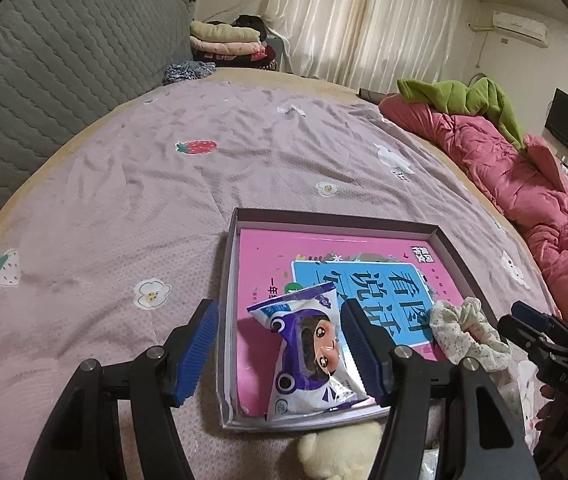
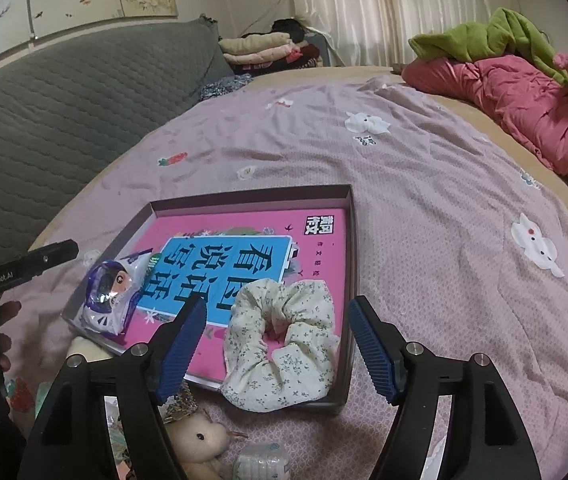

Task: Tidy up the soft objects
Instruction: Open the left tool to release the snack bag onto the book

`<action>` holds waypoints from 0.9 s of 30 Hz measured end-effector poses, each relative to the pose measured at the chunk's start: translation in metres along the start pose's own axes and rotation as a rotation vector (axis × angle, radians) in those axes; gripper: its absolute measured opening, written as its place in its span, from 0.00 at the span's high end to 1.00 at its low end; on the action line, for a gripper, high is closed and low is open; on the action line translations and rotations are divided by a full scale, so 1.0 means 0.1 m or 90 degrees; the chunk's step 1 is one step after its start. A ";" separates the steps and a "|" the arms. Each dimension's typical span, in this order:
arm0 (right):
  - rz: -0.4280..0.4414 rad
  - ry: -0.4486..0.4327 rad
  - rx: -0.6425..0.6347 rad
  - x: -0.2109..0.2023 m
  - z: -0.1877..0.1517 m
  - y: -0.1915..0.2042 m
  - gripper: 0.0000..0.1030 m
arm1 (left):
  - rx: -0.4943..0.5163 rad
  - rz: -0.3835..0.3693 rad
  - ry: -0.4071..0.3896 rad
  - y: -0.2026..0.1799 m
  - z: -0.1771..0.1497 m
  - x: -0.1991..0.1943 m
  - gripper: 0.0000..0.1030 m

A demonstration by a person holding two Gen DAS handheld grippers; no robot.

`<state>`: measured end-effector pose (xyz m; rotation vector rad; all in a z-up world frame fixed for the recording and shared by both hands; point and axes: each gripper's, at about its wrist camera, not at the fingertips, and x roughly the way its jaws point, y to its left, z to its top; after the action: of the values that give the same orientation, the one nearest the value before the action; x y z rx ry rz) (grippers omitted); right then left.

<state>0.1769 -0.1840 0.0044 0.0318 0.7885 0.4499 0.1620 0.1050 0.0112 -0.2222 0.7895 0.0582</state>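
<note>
A shallow box (image 1: 331, 222) (image 2: 351, 240) lies on the bed with a pink and blue book (image 1: 367, 276) (image 2: 244, 252) in it. A purple and white snack packet (image 1: 307, 356) (image 2: 110, 298) lies in its near left corner. A floral scrunchie (image 2: 284, 340) (image 1: 463, 332) lies in its near right corner, drooping over the wall. My left gripper (image 1: 282, 354) is open, its jaws on either side of the packet. My right gripper (image 2: 278, 350) is open around the scrunchie, not touching it. A cream plush toy (image 2: 200, 440) (image 1: 339, 452) and a small tissue pack (image 2: 262, 462) lie in front of the box.
The bed has a lilac quilt (image 1: 204, 184) with printed patches. A red duvet (image 1: 523, 184) with a green garment (image 2: 491, 38) lies along the right. A grey padded headboard (image 1: 52, 64) is on the left, folded clothes (image 1: 228, 42) behind.
</note>
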 end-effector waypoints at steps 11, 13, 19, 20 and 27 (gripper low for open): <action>0.058 -0.024 0.006 -0.14 0.00 0.09 0.27 | -0.001 0.005 0.000 0.02 -0.12 -0.17 0.39; 0.063 -0.030 0.005 -0.16 0.00 0.10 0.26 | -0.002 0.007 0.001 0.02 -0.14 -0.20 0.39; 0.083 -0.043 0.017 -0.23 0.00 0.08 0.26 | 0.003 0.002 0.006 0.01 -0.22 -0.31 0.39; 0.084 -0.045 0.016 -0.25 0.00 0.08 0.26 | 0.006 0.001 0.006 0.00 -0.23 -0.33 0.39; 0.088 -0.051 0.003 -0.37 -0.05 0.12 0.26 | -0.002 -0.011 0.013 0.00 -0.35 -0.42 0.39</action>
<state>0.1462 -0.1890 0.0280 0.1086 0.7103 0.5742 0.1078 0.0983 0.0174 -0.2329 0.8077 0.0405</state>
